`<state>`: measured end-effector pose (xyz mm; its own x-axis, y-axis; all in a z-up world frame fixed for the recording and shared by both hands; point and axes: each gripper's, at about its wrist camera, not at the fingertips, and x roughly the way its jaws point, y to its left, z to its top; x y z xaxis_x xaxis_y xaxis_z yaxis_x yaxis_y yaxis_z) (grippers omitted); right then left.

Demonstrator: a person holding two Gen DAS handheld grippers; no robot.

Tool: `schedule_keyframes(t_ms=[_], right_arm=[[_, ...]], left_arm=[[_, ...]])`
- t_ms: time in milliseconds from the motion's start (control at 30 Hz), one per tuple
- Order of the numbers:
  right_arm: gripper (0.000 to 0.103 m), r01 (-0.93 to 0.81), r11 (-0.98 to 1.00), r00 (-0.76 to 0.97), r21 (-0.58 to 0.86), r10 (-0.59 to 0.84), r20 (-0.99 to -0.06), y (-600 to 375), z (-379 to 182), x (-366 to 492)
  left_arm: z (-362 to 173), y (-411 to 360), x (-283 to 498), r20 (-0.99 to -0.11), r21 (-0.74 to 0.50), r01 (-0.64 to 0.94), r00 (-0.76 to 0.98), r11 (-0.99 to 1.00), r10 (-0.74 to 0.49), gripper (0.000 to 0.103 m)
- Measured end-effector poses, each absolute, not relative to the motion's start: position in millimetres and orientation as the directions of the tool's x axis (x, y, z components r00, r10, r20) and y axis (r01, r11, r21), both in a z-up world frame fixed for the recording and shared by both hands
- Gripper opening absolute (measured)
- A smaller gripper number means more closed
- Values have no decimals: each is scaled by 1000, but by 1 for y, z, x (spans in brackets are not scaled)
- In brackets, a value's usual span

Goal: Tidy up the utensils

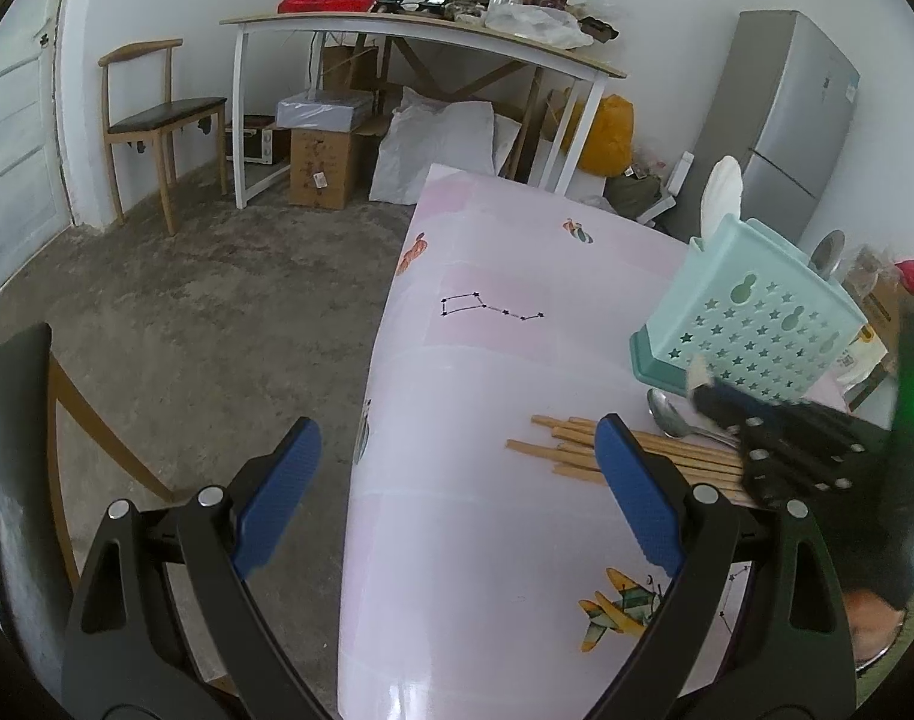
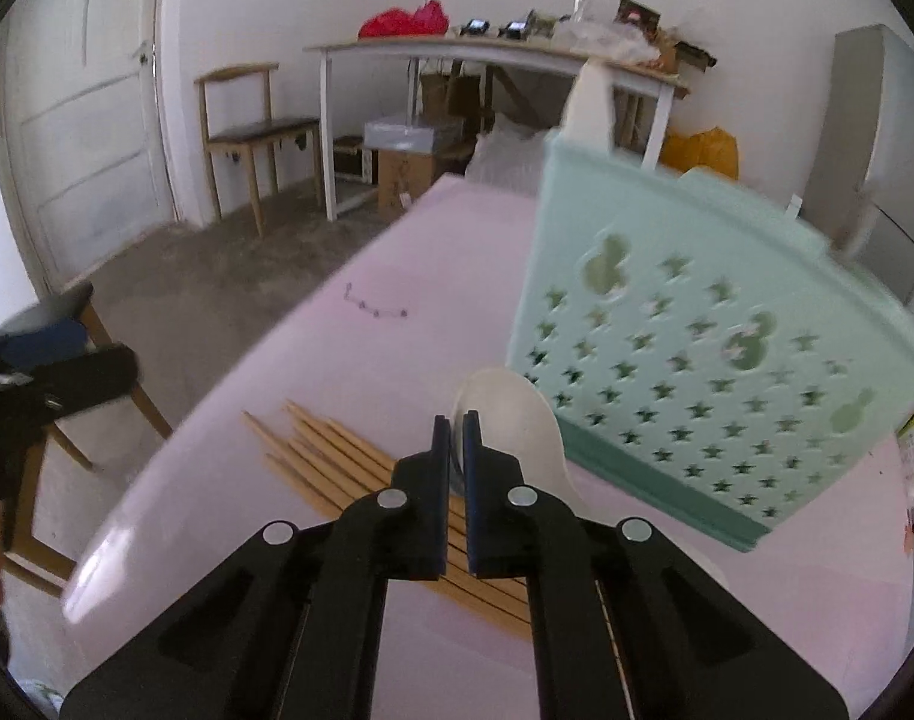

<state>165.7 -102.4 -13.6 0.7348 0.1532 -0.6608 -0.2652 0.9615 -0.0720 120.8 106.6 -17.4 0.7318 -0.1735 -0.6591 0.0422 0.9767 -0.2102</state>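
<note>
Right gripper: jaws pinched tight on the white spoon, its bowl poking up past the tips.
Left gripper: spread wide, nothing between the blue pads, hovering over the table's edge.
Chopsticks: loose bundle flat on the table, under the right gripper.
Metal spoon: lying beside the chopsticks.
Caddy: mint green, star-punched, just right of the held spoon.

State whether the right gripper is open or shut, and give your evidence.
Shut. The right gripper's blue-padded fingers stand almost together, clamped on the white plastic spoon lying beside the mint-green star-perforated holder.
</note>
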Motion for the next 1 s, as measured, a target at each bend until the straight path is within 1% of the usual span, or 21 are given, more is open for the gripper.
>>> schedule_keyframes(t_ms=[133, 233, 367, 467, 500, 533, 567, 633, 667, 700, 733, 767, 900, 1000], right_arm=[[3, -235, 972, 768, -10, 179, -615, -127, 15, 146], [3, -187, 980, 793, 67, 191, -578, -156, 37, 130], [3, -123, 978, 821, 170, 196, -536, -195, 54, 112], [3, -85, 971, 837, 223, 191, -513, -219, 59, 102], [3, -77, 969, 840, 233, 189, -508, -223, 59, 100], [3, -66, 968, 846, 241, 182, -502, -230, 60, 98], [3, -54, 968, 851, 245, 173, -495, -235, 61, 95], [3, -43, 964, 858, 262, 170, -484, -243, 61, 92], [3, -41, 961, 861, 273, 172, -479, -248, 61, 91], [3, -38, 958, 864, 283, 174, -472, -254, 61, 89], [3, -36, 956, 867, 290, 175, -467, -258, 60, 88], [3, -34, 955, 868, 295, 174, -465, -261, 60, 88], [3, -34, 947, 869, 319, 185, -458, -268, 55, 85], [3, -34, 944, 872, 329, 189, -451, -269, 54, 82]], left_arm=[[-13, 103, 119, -640, -233, 71, 739, 970, -208, 89], [-8, 95, 120, -613, -272, 129, 741, 954, -275, 88], [-4, 77, 130, -582, -337, 236, 709, 911, -399, 88], [-6, 53, 145, -581, -368, 331, 648, 869, -493, 78], [-8, 47, 149, -585, -374, 346, 631, 860, -509, 72], [-10, 41, 154, -592, -384, 360, 611, 850, -526, 66], [-14, 33, 163, -606, -399, 368, 582, 840, -542, 64], [-20, 22, 176, -630, -426, 377, 529, 822, -569, 55], [-25, 18, 180, -644, -432, 377, 507, 819, -573, 53], [-31, 11, 190, -677, -431, 361, 476, 827, -561, 47], [-36, 8, 194, -696, -428, 352, 459, 832, -552, 38], [-42, 3, 202, -717, -428, 340, 436, 837, -544, 35], [-54, -8, 219, -753, -436, 311, 388, 844, -532, 26], [-60, -16, 226, -784, -413, 293, 369, 863, -500, 25]])
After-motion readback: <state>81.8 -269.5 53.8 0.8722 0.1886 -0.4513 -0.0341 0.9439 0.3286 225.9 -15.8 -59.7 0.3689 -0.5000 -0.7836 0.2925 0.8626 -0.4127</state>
